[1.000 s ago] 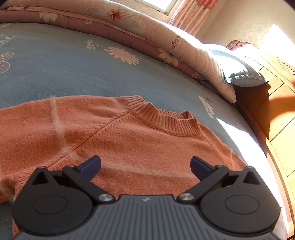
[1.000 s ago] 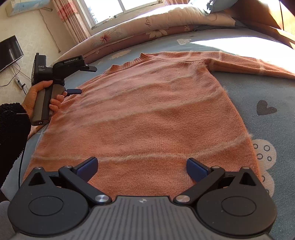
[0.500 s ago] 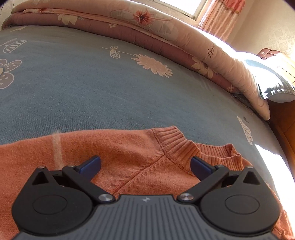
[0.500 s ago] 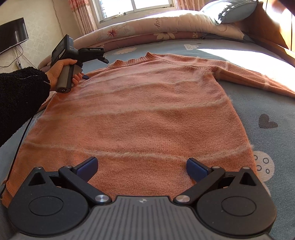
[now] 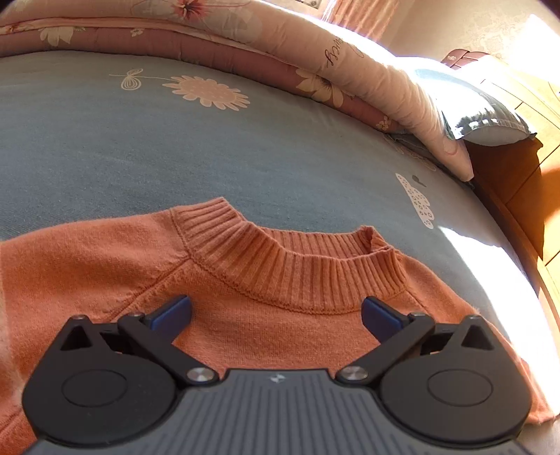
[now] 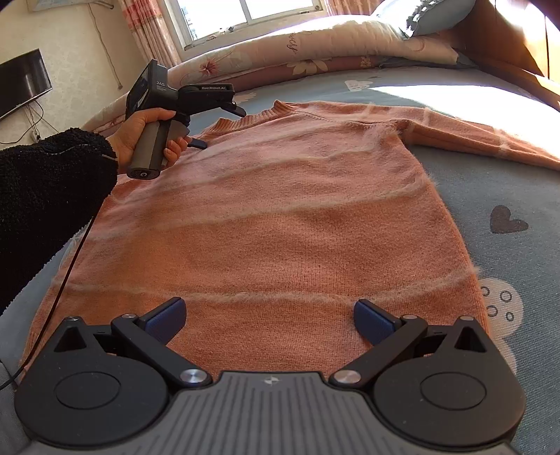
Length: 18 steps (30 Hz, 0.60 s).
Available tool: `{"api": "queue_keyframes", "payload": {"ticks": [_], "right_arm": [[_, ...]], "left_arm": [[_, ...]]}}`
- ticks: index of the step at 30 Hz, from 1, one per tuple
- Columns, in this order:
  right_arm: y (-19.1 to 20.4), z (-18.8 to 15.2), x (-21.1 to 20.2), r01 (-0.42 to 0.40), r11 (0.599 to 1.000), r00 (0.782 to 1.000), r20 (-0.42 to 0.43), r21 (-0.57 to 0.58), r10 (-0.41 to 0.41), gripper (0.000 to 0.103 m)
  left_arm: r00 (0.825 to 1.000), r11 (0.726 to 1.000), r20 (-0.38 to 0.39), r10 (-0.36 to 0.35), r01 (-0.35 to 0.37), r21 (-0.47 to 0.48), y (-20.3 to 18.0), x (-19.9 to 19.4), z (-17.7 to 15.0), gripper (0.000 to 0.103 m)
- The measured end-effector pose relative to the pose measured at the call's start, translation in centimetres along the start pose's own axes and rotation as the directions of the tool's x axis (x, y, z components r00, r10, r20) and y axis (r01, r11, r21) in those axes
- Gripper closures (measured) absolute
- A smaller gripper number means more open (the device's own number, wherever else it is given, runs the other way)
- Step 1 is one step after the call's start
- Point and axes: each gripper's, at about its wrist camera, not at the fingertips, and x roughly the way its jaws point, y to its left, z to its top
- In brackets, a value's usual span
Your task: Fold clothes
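Two grippers are seen with jaws spread and nothing held. At left of the right wrist view, a hand (image 6: 150,134) holds the left gripper (image 6: 218,124) at the ribbed collar (image 5: 297,266). An orange sweater (image 6: 280,217) lies flat on the blue bedsheet (image 6: 507,189), filling centre frame. At bottom centre, the right gripper (image 6: 267,316) is over the hem.

A blue-grey bedsheet (image 6: 507,182) printed with flowers and hearts is lit by sun from a window (image 6: 245,14) flanked by pink curtains (image 6: 147,31). A folded floral quilt (image 5: 315,63), a pillow (image 5: 483,119), a wooden headboard (image 5: 518,182) and a wall-mounted television (image 6: 21,84) are seen.
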Motion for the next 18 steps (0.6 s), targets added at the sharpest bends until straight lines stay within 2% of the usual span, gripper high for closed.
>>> {"api": "queue_keyframes", "payload": {"ticks": [2, 4, 9, 11, 14, 18], "right_arm": [[0.0, 0.0, 0.0, -0.003, 1.000, 1.000, -0.001, 0.000, 0.003, 0.000], [0.0, 0.0, 0.0, -0.004, 1.000, 1.000, -0.003, -0.002, 0.004, 0.000], [-0.3, 0.1, 0.0, -0.011, 1.000, 1.000, 0.001, 0.015, 0.011, 0.000], [-0.3, 0.1, 0.1, -0.006, 1.000, 1.000, 0.002, 0.009, 0.006, 0.000], [-0.3, 0.2, 0.3, 0.003, 1.000, 1.000, 0.004, 0.000, -0.003, 0.000], [-0.1, 0.3, 0.5, 0.021, 1.000, 1.000, 0.007, -0.016, -0.021, 0.000]], "left_arm": [[0.999, 0.999, -0.007, 0.039, -0.039, -0.025, 0.4, -1.1, 0.7, 0.001], [0.999, 0.999, -0.014, 0.044, -0.044, -0.021, 0.2, -3.0, 0.9, 0.001], [0.996, 0.991, -0.031, 0.083, -0.079, 0.110, -1.9, -10.1, 0.2, 0.001], [0.996, 0.988, -0.024, 0.088, -0.084, 0.132, -2.4, -13.1, -0.1, 0.001], [0.993, 0.988, -0.036, 0.110, -0.105, 0.116, -2.5, -17.4, -0.8, 0.001], [0.996, 0.996, -0.065, 0.061, -0.056, 0.072, -1.6, -21.2, -4.3, 0.001]]}}
